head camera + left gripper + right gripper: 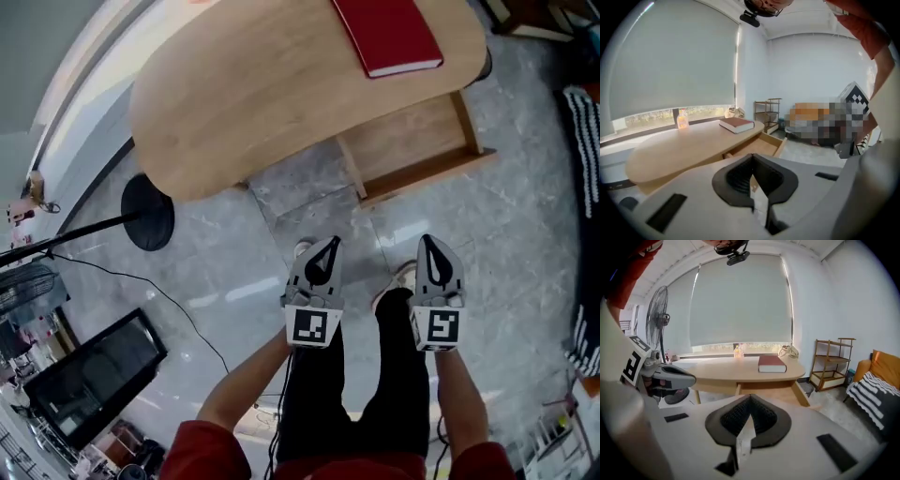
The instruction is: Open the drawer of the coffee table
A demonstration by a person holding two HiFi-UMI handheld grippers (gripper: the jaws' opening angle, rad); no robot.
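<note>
The oval wooden coffee table (262, 94) fills the top of the head view, with a red book (386, 36) on it. Its drawer (412, 141) stands pulled out from under the top, and its wooden bottom shows bare. My left gripper (328, 246) and right gripper (429, 242) are held side by side above the floor, well short of the drawer, both shut and empty. The left gripper view shows the drawer (759, 145) beyond the closed left gripper (752, 161). In the right gripper view the table (736, 371) and book (771, 363) lie past the right gripper (751, 401).
A black round stand base (148, 212) with a cable sits left of the table, and a black screen (94, 375) is at lower left. A striped textile (586, 141) lies at the right edge. A wooden shelf (834, 362) and a fan (658, 310) flank the table.
</note>
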